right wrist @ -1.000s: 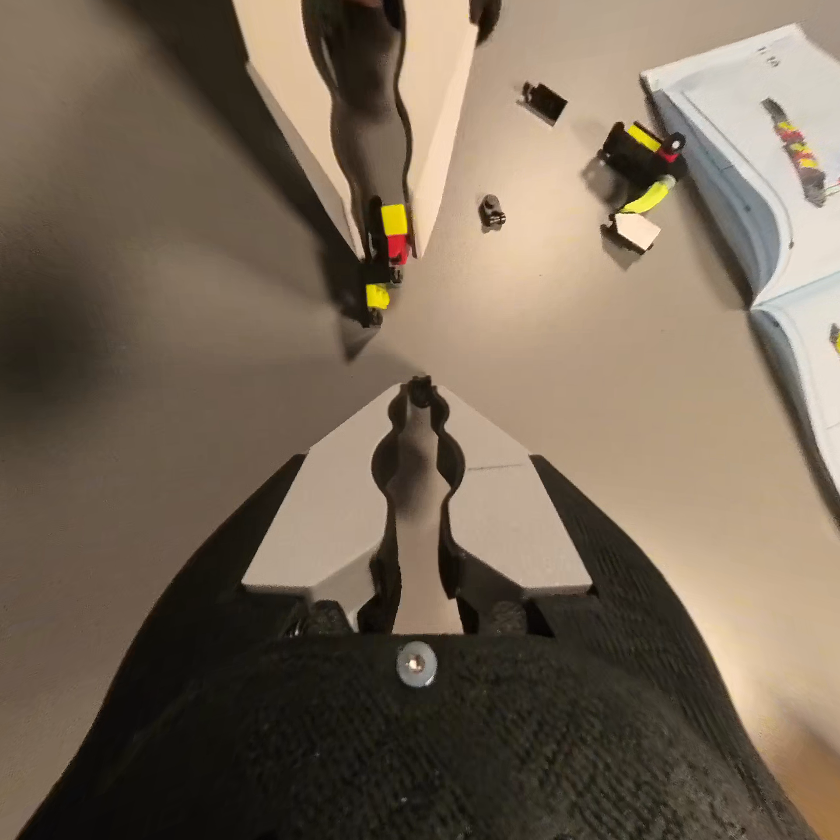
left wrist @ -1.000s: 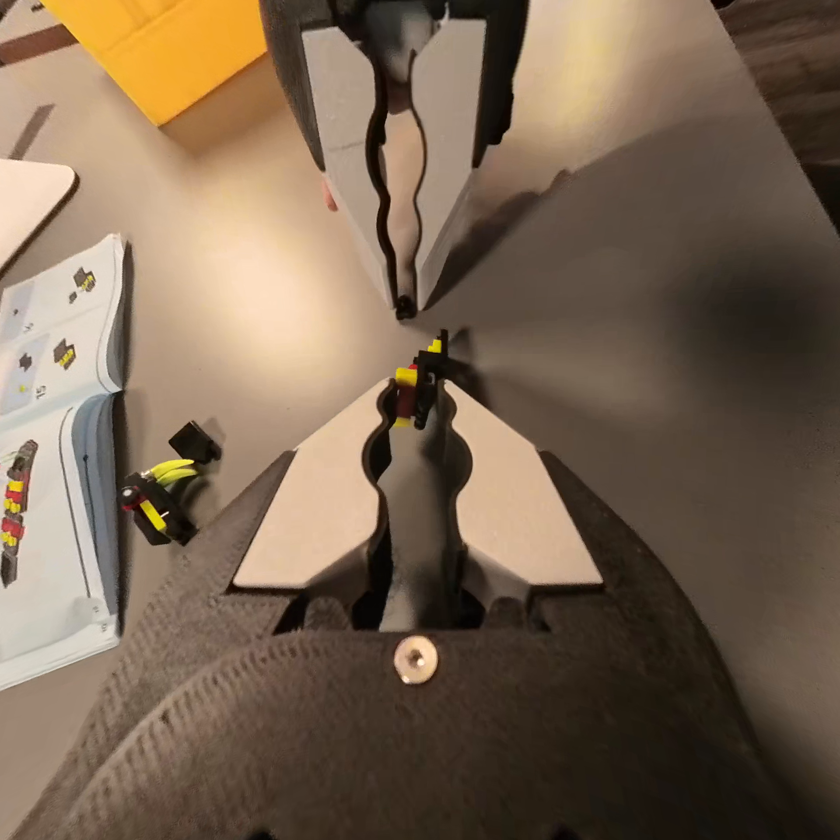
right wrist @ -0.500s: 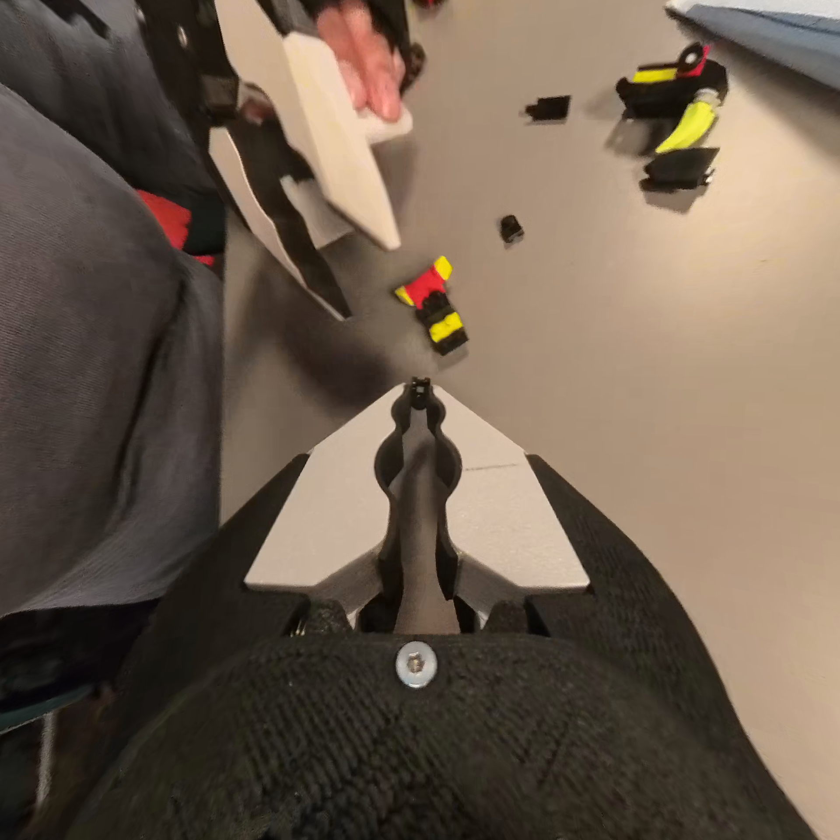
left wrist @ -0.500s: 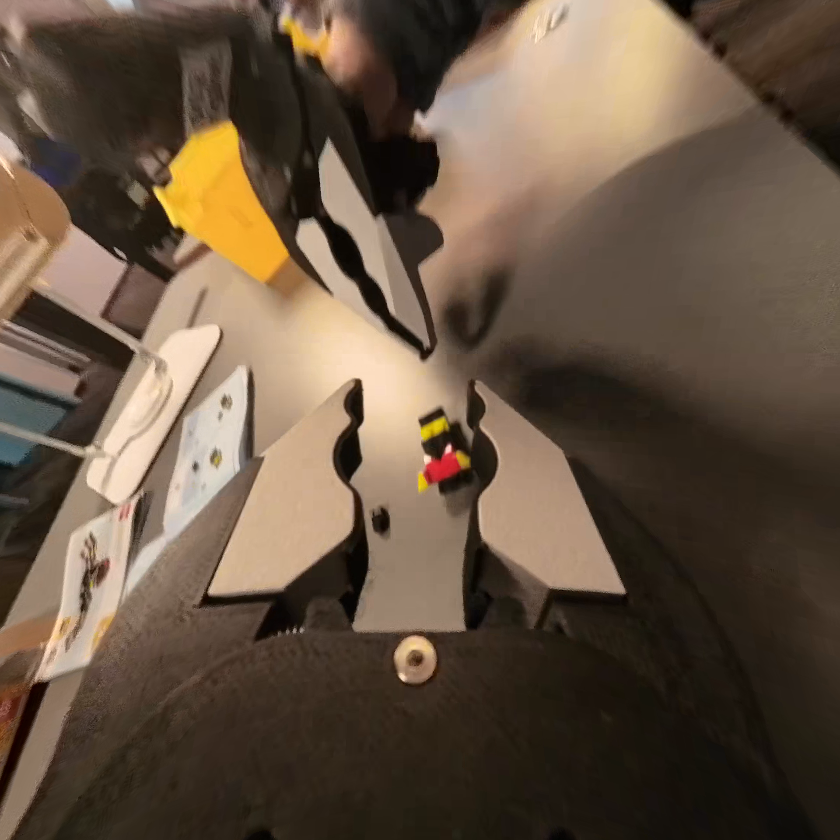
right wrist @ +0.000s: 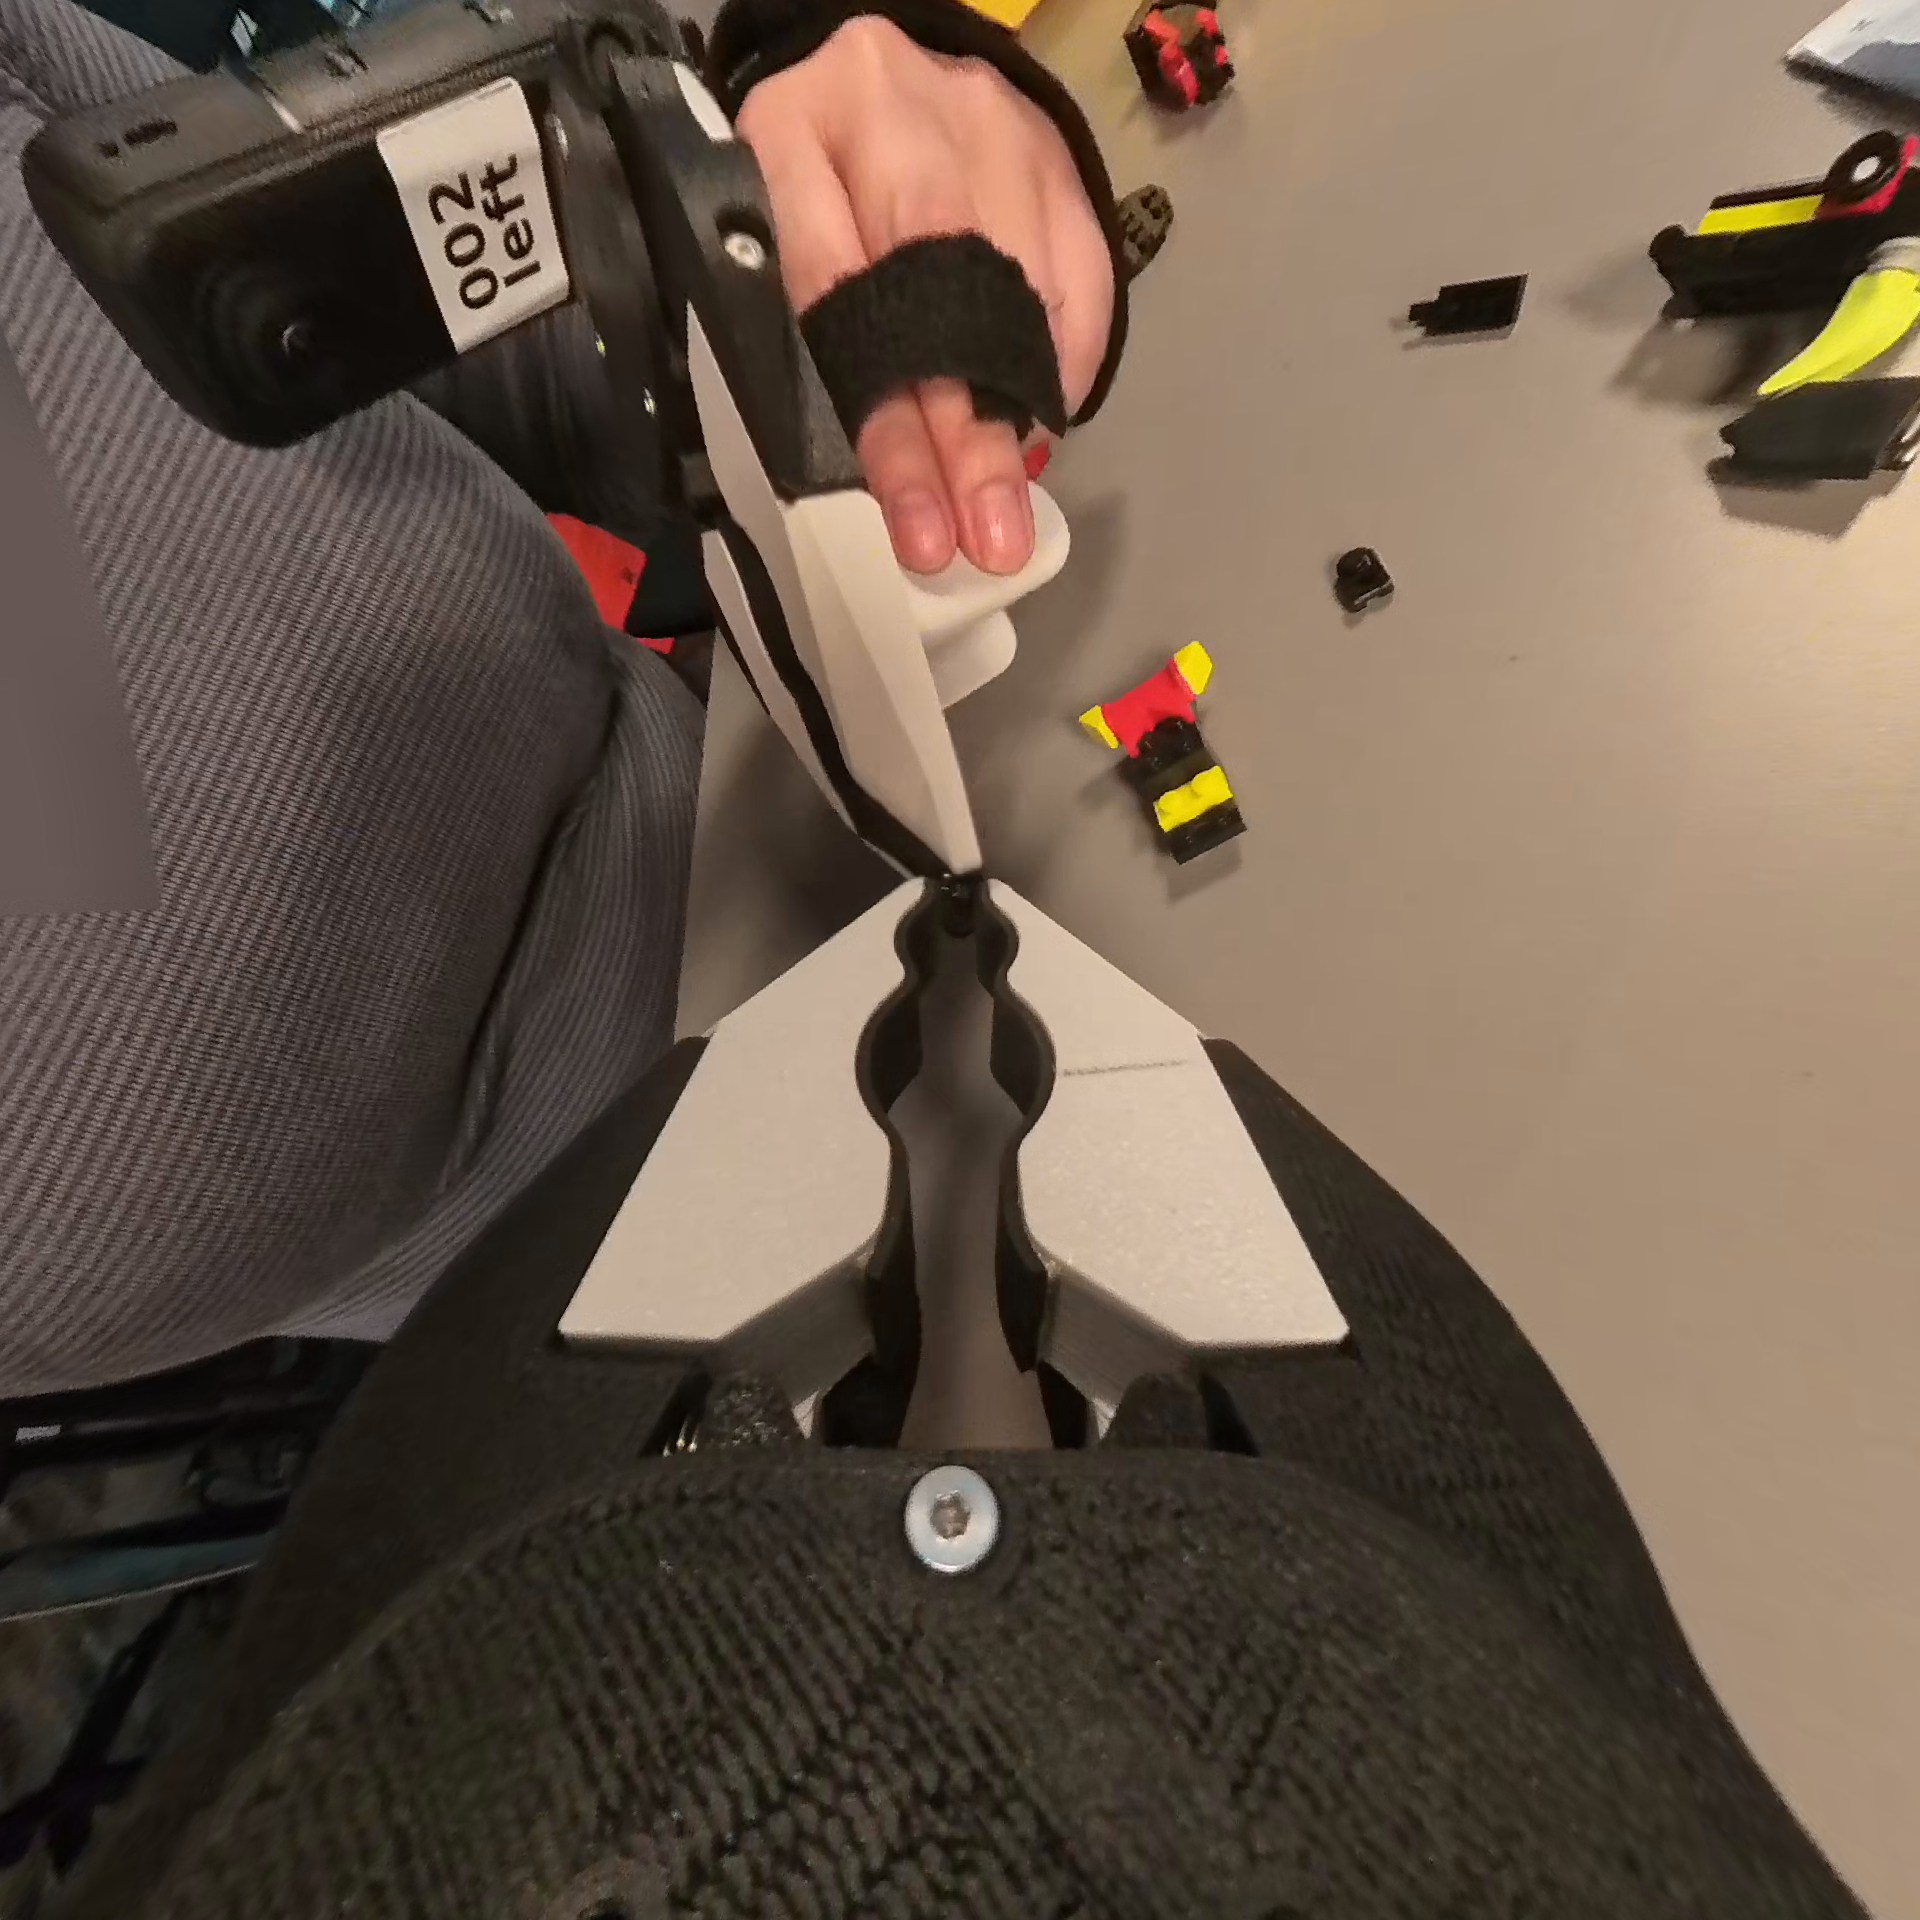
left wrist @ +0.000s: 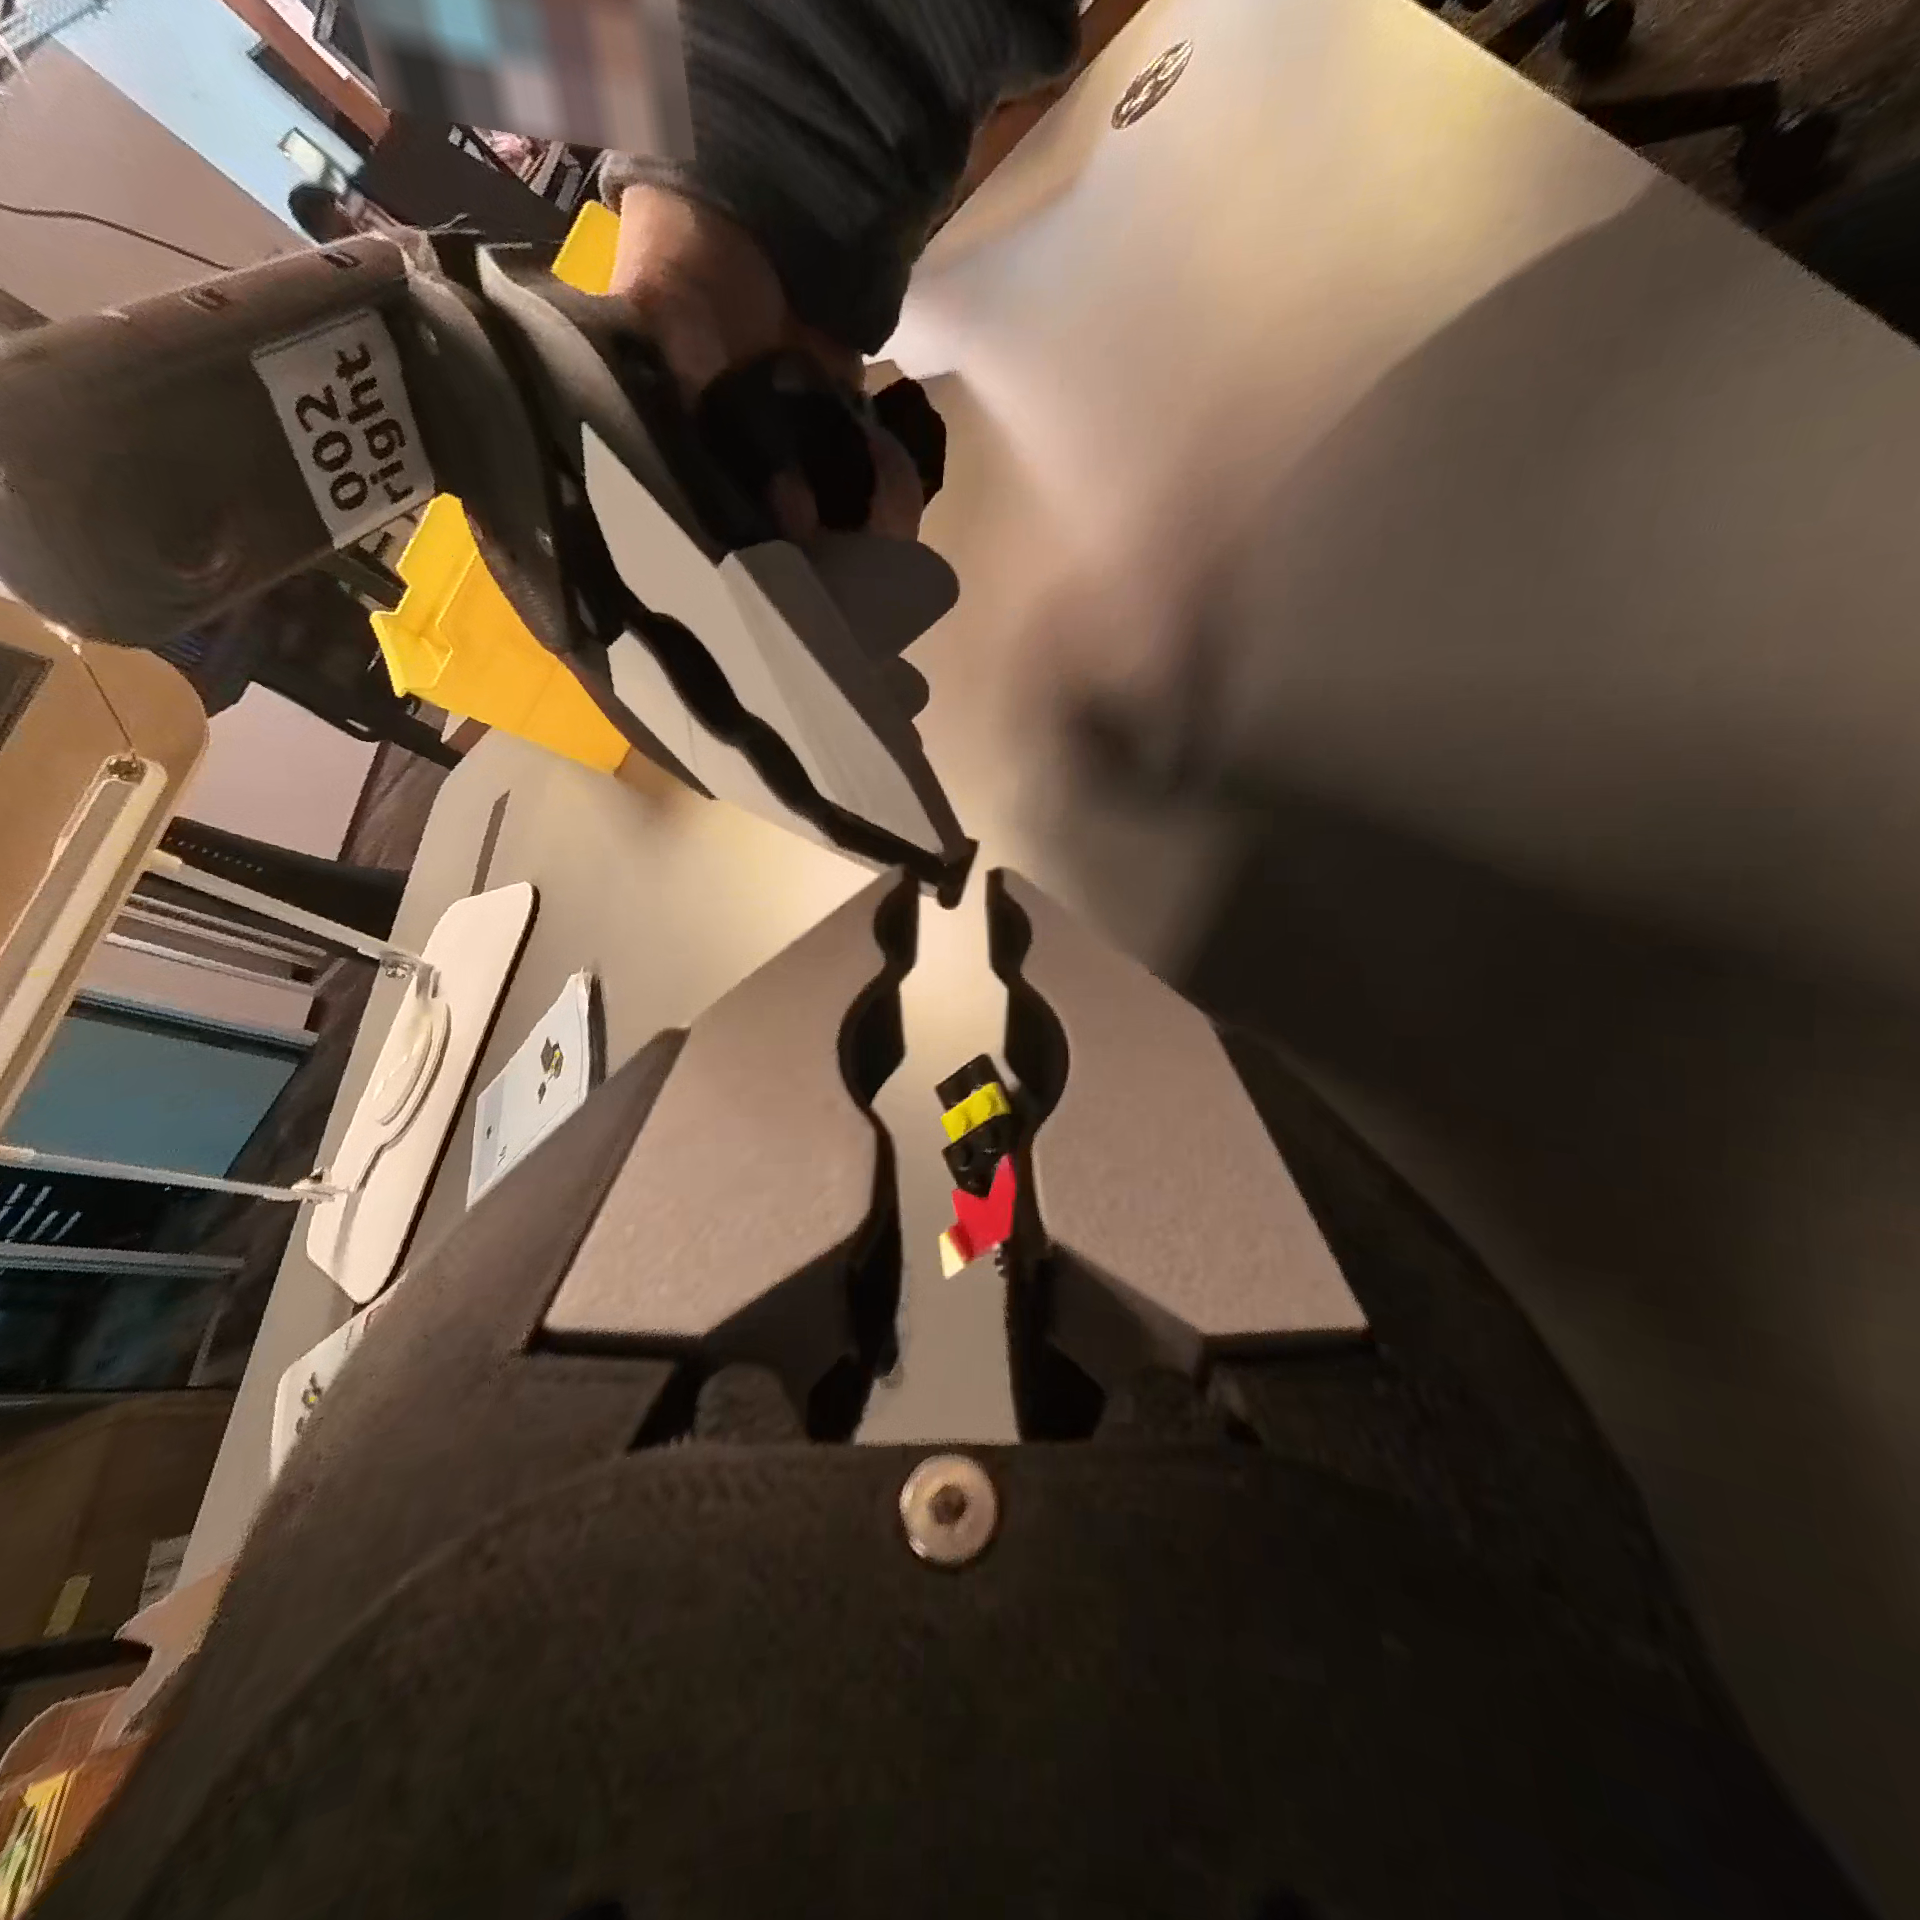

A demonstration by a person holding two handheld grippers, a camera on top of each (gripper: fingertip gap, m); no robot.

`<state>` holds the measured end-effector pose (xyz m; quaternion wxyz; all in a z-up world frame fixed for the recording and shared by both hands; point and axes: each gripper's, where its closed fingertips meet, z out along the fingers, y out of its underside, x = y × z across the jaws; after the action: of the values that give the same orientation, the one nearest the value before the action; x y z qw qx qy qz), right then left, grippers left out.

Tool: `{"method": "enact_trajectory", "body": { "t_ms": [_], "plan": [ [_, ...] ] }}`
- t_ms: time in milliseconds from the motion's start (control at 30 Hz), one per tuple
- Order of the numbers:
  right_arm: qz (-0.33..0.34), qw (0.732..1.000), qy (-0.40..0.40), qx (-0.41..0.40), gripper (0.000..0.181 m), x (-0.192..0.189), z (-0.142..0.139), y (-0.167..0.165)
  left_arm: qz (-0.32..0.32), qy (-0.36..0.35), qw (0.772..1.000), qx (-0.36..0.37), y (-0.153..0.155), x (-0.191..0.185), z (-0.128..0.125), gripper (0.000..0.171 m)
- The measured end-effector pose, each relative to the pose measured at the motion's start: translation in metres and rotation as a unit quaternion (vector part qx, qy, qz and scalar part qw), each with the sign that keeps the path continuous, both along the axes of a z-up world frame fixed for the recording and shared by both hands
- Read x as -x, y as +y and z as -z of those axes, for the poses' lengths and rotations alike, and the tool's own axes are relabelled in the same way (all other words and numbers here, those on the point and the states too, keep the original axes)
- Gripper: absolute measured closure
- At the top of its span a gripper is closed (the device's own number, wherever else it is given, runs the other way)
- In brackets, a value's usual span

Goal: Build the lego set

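left gripper (left wrist: 951, 896) has let go of the red-yellow-black sub-build (right wrist: 1166, 750), now loose on the desk (right wrist: 1558, 935), jaws narrowly apart around the tiny black piece (right wrist: 956, 902) the right gripper (right wrist: 956, 896) pinches, so a handoff looks likely; desk edge close left, open room right.

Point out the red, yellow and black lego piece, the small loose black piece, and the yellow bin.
Lego piece (right wrist: 1169, 750), right wrist view, black middle.
Small black piece (right wrist: 1362, 578), right wrist view, top.
Yellow bin (left wrist: 488, 665), left wrist view, side wall.
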<state>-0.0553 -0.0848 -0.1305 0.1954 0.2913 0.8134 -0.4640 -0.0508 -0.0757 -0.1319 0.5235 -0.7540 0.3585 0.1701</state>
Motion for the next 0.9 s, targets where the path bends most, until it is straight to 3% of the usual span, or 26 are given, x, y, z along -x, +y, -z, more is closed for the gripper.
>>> {"method": "enact_trajectory", "body": {
  "t_ms": [33, 133, 200, 300, 533, 800, 900],
  "plan": [
    [0.000, 1.000, 0.000, 0.001, 0.177, 0.000, 0.000, 0.000, 0.000, 0.003, 1.000, 0.001, 0.001, 0.000, 0.001, 0.167],
    [0.006, 1.000, 0.011, -0.009, 0.177, 0.002, 0.003, 0.000, -0.011, -0.010, 1.000, 0.027, 0.001, 0.002, 0.006, 0.168],
    [0.021, 0.999, 0.032, -0.018, 0.167, 0.007, 0.004, 0.002, -0.030, -0.032, 0.999, 0.031, 0.001, 0.008, 0.005, 0.168],
    [0.031, 0.991, 0.125, -0.045, 0.162, 0.014, 0.003, 0.004, -0.053, -0.087, 0.994, 0.038, 0.000, 0.016, 0.003, 0.168],
    [0.017, 0.943, 0.310, -0.121, 0.177, 0.019, -0.001, 0.003, -0.056, -0.185, 0.980, 0.038, 0.000, 0.019, -0.005, 0.168],
    [0.004, 0.924, 0.349, -0.156, 0.179, 0.020, -0.001, 0.005, -0.064, -0.228, 0.971, 0.038, 0.000, 0.020, -0.006, 0.168],
    [-0.026, 0.907, 0.330, -0.261, 0.179, 0.026, 0.007, 0.032, -0.100, -0.204, 0.973, 0.042, -0.002, 0.032, -0.002, 0.158]
  ]
}}
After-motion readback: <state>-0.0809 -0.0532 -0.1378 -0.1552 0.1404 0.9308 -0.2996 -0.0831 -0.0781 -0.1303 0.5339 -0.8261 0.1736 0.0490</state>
